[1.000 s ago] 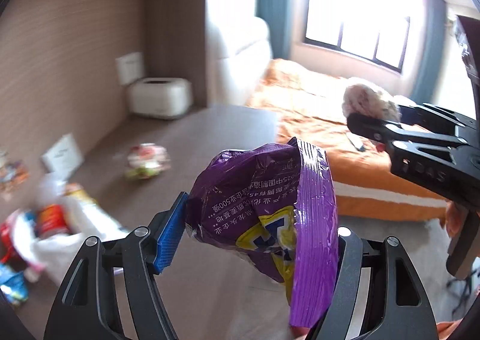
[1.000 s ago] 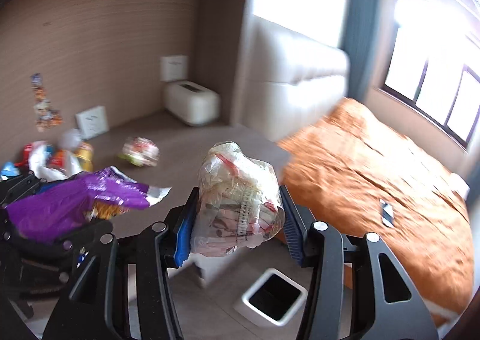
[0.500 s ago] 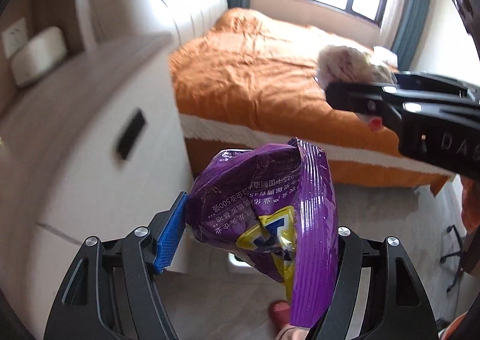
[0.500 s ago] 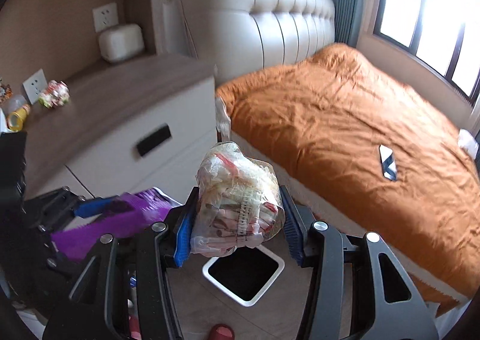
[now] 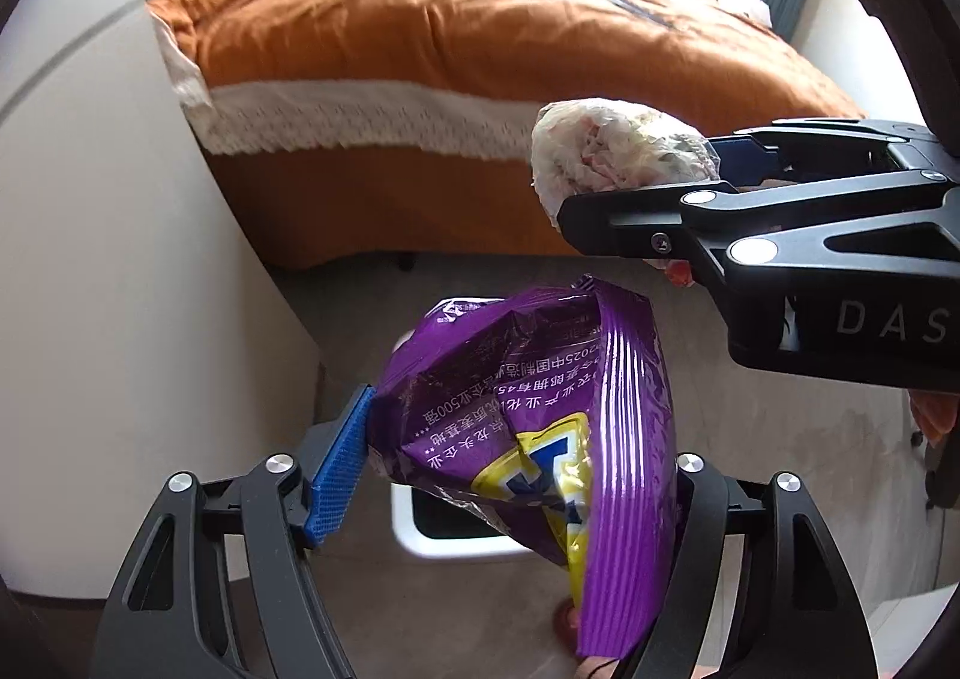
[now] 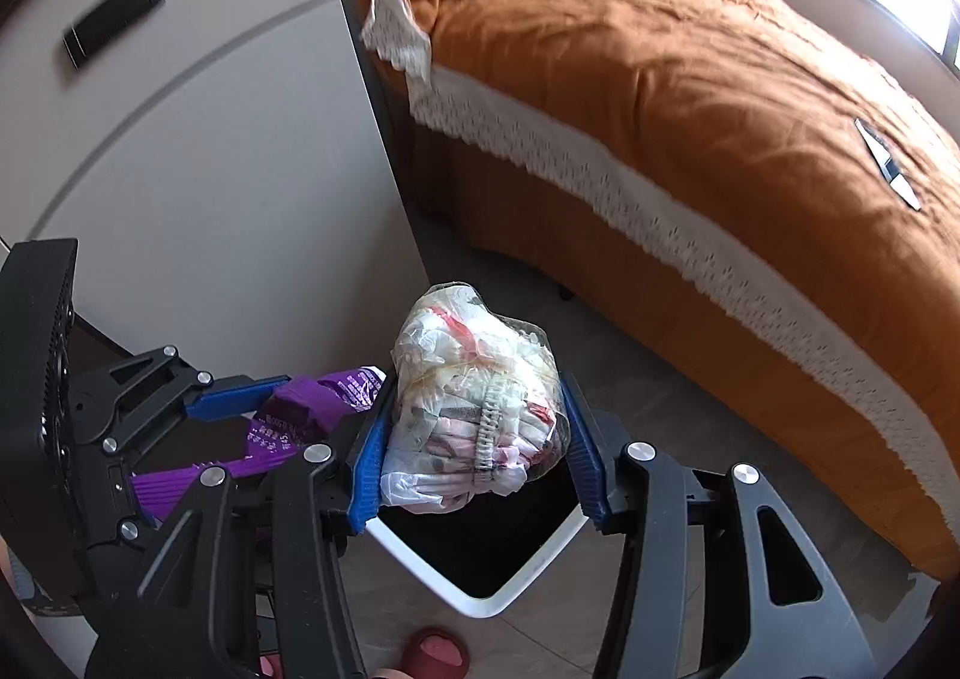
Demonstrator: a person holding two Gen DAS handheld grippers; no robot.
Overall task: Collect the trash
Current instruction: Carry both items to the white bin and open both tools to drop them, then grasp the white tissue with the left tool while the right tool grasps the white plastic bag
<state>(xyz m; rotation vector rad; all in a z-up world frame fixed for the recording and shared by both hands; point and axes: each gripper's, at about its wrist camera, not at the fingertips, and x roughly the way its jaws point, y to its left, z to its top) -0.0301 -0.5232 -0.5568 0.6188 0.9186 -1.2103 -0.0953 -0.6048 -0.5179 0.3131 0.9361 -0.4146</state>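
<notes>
- Grey tile floor point(image 6: 648, 397) lies below both my claws, between a cream cabinet point(image 6: 198, 187) and the bed.
- My left gripper point(image 5: 516, 457) is clamped on a crumpled purple snack bag point(image 5: 540, 415), its blue pad point(image 5: 339, 469) pressed into the bag's side.
- My right gripper point(image 6: 477, 439) is closed around a balled clear plastic bag of wrappers point(image 6: 480, 409).
- Directly under both bundles sits a white-rimmed trash bin point(image 6: 480, 604), its dark mouth open upward.
- A red slipper point(image 6: 435, 652) rests just beside the bin's near corner.
- Farther off, the bed's orange cover point(image 6: 690, 67) has a lace edge, with a small dark object point(image 6: 888, 163) lying on top.
</notes>
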